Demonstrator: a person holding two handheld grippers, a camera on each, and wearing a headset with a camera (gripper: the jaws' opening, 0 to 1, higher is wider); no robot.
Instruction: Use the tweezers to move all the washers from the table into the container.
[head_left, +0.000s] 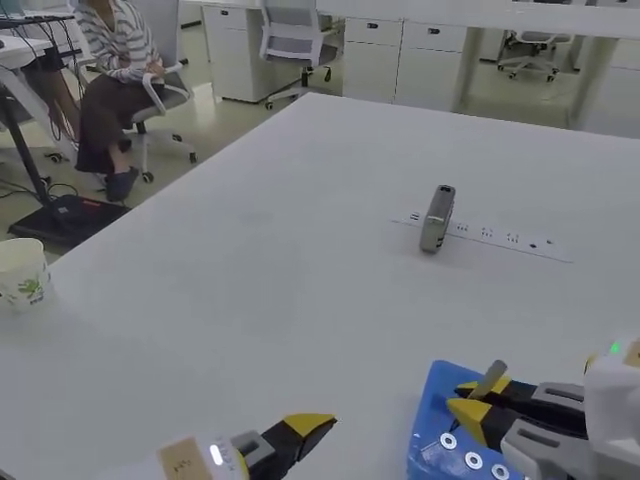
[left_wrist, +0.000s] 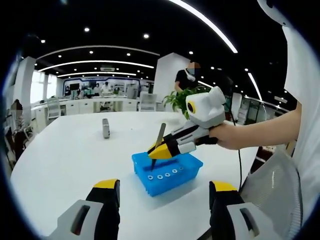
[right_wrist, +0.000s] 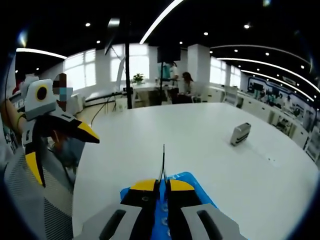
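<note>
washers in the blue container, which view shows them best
The left gripper view: the washers lie in a row in the blue container. The head view catches a few at its bottom edge; in the right gripper view, the right gripper covers most of the container.

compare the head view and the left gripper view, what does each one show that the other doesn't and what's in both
Head view: a paper cup near the edge of the table, and a power strip.
Left gripper view: a potted plant and a standing person beyond the table.
Both: the blue container with washers, the right gripper shut on the tweezers, the grey box, and the left gripper.
</note>
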